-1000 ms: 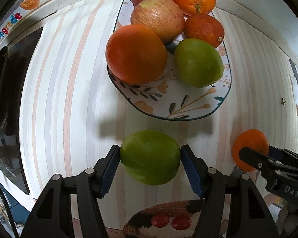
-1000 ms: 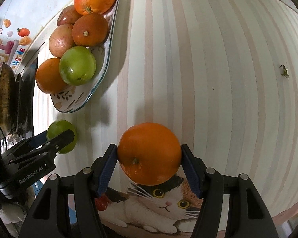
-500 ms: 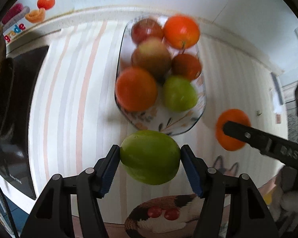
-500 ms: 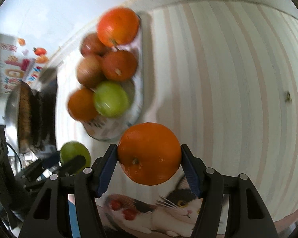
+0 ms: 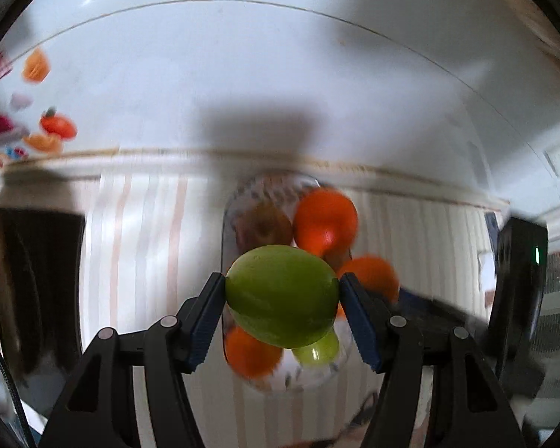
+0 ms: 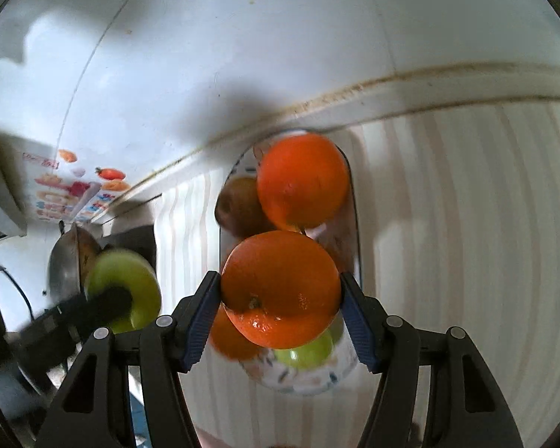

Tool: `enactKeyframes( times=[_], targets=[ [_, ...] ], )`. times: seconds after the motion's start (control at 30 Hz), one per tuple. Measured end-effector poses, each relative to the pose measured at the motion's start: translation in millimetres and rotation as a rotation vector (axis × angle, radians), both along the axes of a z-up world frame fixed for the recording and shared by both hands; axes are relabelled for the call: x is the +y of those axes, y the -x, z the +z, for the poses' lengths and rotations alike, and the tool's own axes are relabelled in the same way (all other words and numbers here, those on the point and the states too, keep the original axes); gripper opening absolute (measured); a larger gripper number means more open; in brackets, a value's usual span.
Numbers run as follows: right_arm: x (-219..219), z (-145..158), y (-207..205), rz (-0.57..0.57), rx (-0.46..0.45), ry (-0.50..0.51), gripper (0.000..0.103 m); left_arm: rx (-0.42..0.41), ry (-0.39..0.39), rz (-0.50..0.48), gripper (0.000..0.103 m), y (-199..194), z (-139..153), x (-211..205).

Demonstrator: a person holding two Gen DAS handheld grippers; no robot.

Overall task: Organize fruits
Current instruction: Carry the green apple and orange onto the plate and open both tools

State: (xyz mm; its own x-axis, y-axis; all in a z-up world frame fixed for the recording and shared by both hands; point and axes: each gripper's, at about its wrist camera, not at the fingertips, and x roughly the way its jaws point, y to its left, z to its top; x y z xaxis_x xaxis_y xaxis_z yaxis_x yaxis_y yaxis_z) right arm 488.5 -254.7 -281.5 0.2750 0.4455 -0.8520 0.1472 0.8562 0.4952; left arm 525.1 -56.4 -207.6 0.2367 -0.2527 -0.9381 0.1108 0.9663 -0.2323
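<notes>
My left gripper (image 5: 282, 311) is shut on a green apple (image 5: 282, 296) and holds it high above the table. My right gripper (image 6: 280, 310) is shut on an orange (image 6: 280, 287), also raised. Below and beyond both lies the patterned oval plate (image 6: 310, 382) with several fruits: an orange (image 6: 302, 179), a brownish apple (image 6: 239, 205) and a green apple (image 6: 306, 352). The plate (image 5: 310, 377) shows blurred in the left wrist view. The left gripper with its green apple (image 6: 130, 291) shows at the left of the right wrist view.
The striped table (image 6: 466, 242) runs to a white wall (image 6: 280, 37). A dark pan or wok (image 6: 63, 265) stands at the left by a fruit-picture sheet (image 6: 67, 190). A black device (image 5: 519, 298) stands at the right in the left wrist view.
Both grippers have lifted with their fruits and tilted up, so the wall now fills the upper views and the plate looks smaller and farther.
</notes>
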Motion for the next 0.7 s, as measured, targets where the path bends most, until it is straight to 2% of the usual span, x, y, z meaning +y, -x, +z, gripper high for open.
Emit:
enactKeyframes(
  times=[0.3,0.47,0.6,0.63,0.7],
  targets=[
    [10,-20,-17,-0.025,-0.016,0.025,0.066,0.051,-0.005,-0.037,0.060,-70,-35,-17],
    [14,-17,-16,-0.021,-0.042,0.053,0.066,0.027,-0.062,-0.063,0.061,-91,-41,-34],
    [15,-20,-16,-0.016,-0.031,0.052,0.067,0.009,-0.086,-0.039,0.061,-97,-49,-36],
    [14,-21,-16,-0.020,-0.026,0.045,0.067,0.003,-0.095,-0.039,0.063,-97,-50,-36],
    [16,-24,-16,-0.024,-0.015,0.044,0.067,0.012,-0.102,-0.045,0.074,-96,-51,-35]
  ],
)
